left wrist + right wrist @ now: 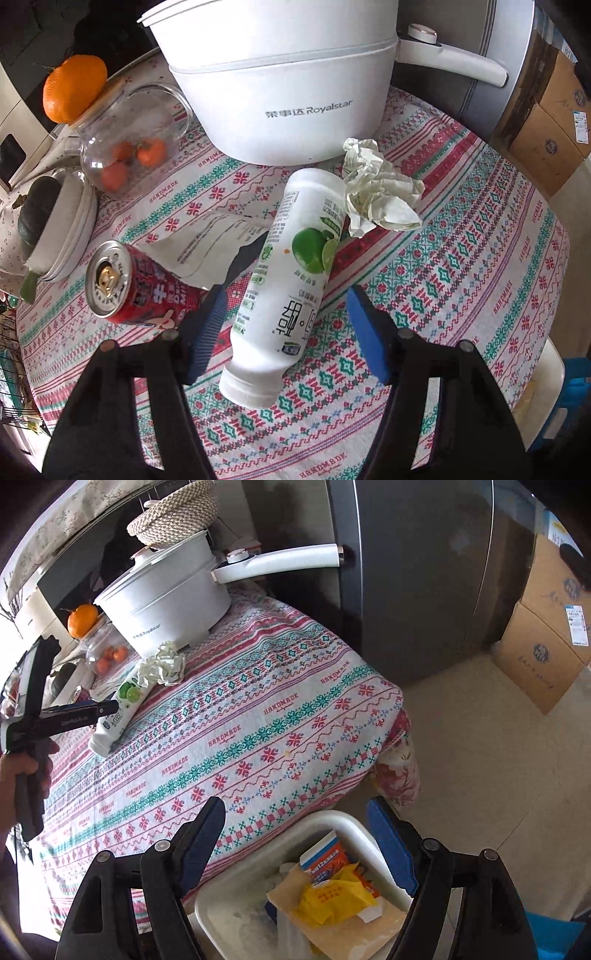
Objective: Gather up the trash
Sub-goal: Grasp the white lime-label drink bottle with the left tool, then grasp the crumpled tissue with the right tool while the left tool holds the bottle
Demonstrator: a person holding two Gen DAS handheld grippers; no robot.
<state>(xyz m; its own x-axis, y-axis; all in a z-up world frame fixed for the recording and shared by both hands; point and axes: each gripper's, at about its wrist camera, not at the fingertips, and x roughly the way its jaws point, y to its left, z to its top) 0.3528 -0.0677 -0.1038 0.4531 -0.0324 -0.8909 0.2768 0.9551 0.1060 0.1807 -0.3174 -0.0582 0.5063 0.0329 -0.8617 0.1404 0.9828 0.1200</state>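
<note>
Bottle: white lime-drink bottle (284, 280) seen lying on its side on the patterned tablecloth (461, 258), cap end near, base end far, touching the crumpled paper (376, 188).
Long axis: run near-to-far, tilted slightly right at the far end; roughly in line w/ the L fingers, so the jaws would close across the narrow width.
L gripper: left gripper (284, 321) held wide open, nothing gripped; bottle body framed between the blue pads (369, 332), left pad just beside it, right pad apart.
R gripper: right gripper (295, 845) open and empty, held over the white bin (221, 919) at the table's near edge, well apart from the bottle.
Nearer arm: L, judged by far.
Other trash: red can (129, 284) and a torn receipt (207, 247) left of the bottle.
</note>
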